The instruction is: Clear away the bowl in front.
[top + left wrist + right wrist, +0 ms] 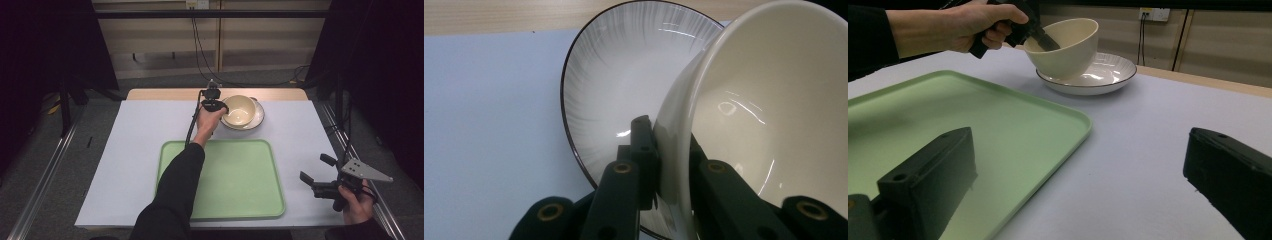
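1. High view sets the frame: a green tray (220,180) fills the lower middle of the picture on a pale table cover (135,135), and well above it, at upper centre, a cream bowl (239,110) sits on a white plate (258,117).

2. The deciding relation is bowl to tray. The tray lies straight down the frame from the bowl, its far edge near the plate but apart from it, so I judge a lift and a draw toward the lower edge would bring the bowl over the tray.

3. The left gripper (223,108) is the one at the bowl; the right gripper (314,169) waits at lower right, well apart from it.

4. Left gripper view gives what the high view cannot — the two black jaws clamp the bowl's (769,110) wall, one jaw inside and one outside, with the dark-rimmed plate (609,90) behind.

5. Right gripper view adds the side profile: the bowl (1063,47) stands tilted on the plate (1108,77), tipped toward the left hand (973,22) — and this gripper's own jaws stand wide apart with nothing between them.
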### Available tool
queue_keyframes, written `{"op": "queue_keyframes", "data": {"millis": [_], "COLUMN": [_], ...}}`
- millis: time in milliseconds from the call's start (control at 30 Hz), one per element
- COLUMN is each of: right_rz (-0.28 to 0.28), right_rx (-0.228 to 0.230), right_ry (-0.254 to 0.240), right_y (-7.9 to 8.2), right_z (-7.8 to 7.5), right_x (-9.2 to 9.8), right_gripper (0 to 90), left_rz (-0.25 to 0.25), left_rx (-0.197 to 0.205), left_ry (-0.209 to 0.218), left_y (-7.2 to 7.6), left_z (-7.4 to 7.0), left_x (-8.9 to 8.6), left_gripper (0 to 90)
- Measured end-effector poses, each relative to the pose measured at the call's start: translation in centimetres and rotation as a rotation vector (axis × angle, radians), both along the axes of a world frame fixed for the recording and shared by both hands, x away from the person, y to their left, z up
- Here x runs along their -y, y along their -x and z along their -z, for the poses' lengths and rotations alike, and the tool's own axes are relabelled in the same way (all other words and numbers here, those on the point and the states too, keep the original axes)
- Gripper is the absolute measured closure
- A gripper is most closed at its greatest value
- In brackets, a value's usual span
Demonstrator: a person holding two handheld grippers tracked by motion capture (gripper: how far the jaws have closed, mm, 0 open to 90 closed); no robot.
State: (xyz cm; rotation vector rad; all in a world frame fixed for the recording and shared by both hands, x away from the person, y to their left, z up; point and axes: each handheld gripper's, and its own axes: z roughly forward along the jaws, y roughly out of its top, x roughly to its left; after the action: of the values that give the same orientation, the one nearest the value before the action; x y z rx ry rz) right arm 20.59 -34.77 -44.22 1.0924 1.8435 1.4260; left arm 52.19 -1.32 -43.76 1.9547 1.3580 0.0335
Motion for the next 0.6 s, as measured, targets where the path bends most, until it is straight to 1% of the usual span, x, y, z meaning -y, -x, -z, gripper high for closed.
{"op": "queue_keyframes", "data": {"millis": [67,100,167,200,267,300,333,400,533,567,600], "right_rz": [0.001,0.001,0.004,0.004,0.005,0.004,0.005,0.004,0.005,0.005,0.005], "right_rx": [-0.001,-0.002,-0.001,-0.001,-0.001,-0.003,-0.002,-0.004,-0.001,-0.001,-0.001], "right_ry": [-0.001,-0.002,0.0,-0.001,-0.001,-0.001,-0.001,-0.002,0.001,0.001,0.002], "right_y": [0.0,0.0,0.0,0.0,0.0,0.0,0.0,0.0,0.0,0.0,0.0], "right_z": [0.0,0.0,0.0,0.0,0.0,0.0,0.0,0.0,0.0,0.0,0.0], "right_x": [0.0,0.0,0.0,0.0,0.0,0.0,0.0,0.0,0.0,0.0,0.0], "right_gripper": [0.0,0.0,0.0,0.0,0.0,0.0,0.0,0.0,0.0,0.0,0.0], "left_rz": [-0.002,-0.005,0.006,-0.002,-0.002,0.004,-0.005,0.009,0.003,0.005,0.017], "left_rx": [0.006,0.008,0.014,0.018,0.016,0.024,0.027,0.027,0.03,0.033,0.032], "left_ry": [-0.01,-0.007,-0.014,-0.001,0.002,-0.006,-0.004,-0.015,0.001,0.004,0.008], "left_y": [0.0,0.0,0.0,0.0,0.1,0.2,0.2,0.3,0.4,0.5,0.5], "left_z": [-0.2,-0.3,-0.5,-0.6,-0.9,-1.0,-1.1,-1.3,-1.6,-1.7,-1.8], "left_x": [-0.2,-0.2,-0.5,-0.6,-0.8,-0.9,-0.9,-1.1,-1.4,-1.5,-1.7], "left_gripper": [84.2,84.2,84.2,84.2,84.3,84.3,84.3,84.3,84.2,84.2,84.2]}}
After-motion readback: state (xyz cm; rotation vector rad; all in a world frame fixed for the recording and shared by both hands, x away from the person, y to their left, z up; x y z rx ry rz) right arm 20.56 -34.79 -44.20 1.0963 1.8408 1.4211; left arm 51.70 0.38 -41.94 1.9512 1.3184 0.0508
